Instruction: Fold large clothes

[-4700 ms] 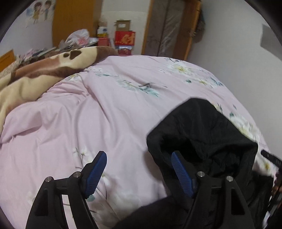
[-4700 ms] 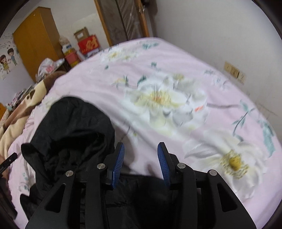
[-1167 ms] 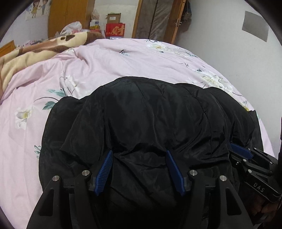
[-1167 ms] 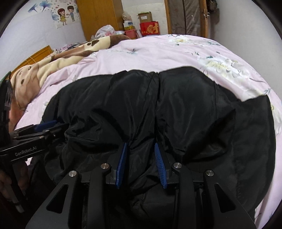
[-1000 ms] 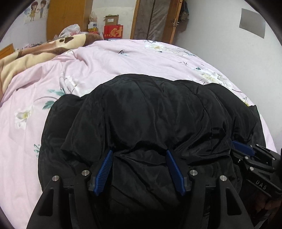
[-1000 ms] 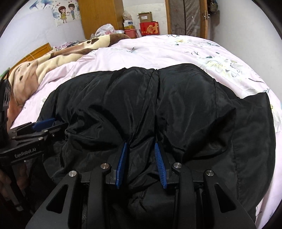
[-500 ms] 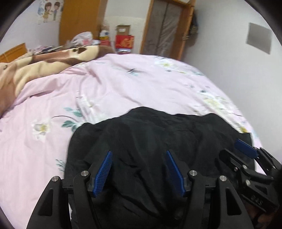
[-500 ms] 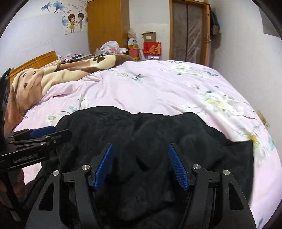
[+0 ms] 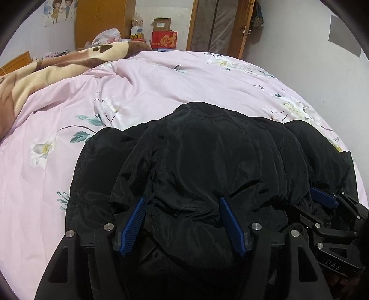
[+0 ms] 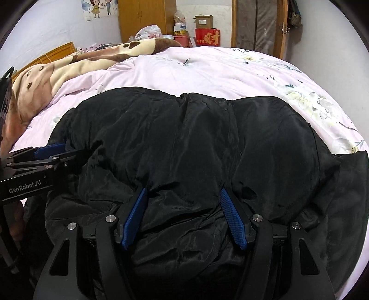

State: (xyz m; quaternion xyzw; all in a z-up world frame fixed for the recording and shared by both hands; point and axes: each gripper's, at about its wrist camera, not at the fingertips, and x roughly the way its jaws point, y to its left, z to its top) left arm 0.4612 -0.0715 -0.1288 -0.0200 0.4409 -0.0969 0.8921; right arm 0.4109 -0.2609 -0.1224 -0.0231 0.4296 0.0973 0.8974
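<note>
On the bed, a black padded jacket (image 9: pixel 207 157) lies bunched up on the pink flowered bedcover (image 9: pixel 143 92), near the close edge. Left gripper (image 9: pixel 183 222) sits low over the jacket's near hem; its jaws are opening, blue pads (image 9: pixel 135 225) spread wide with a puffy fold of jacket bulging between them. Fabric touches the pads' inner faces, but whether they pinch it cannot be told. Right gripper (image 10: pixel 184 215) is just beside it on the same hem, jaws wide apart, a thick roll of the jacket (image 10: pixel 184 143) filling the gap; grip also unclear. Each gripper shows in the other's view: the right one at the right edge (image 9: pixel 322 207), the left one at the left edge (image 10: pixel 43 157), both resting on the jacket. A brown and cream blanket (image 10: pixel 69 67) is heaped at the far left of the bed. Wooden wardrobe (image 10: pixel 145 20), red box (image 10: pixel 207 38) and a door (image 9: pixel 219 25) stand behind.
</note>
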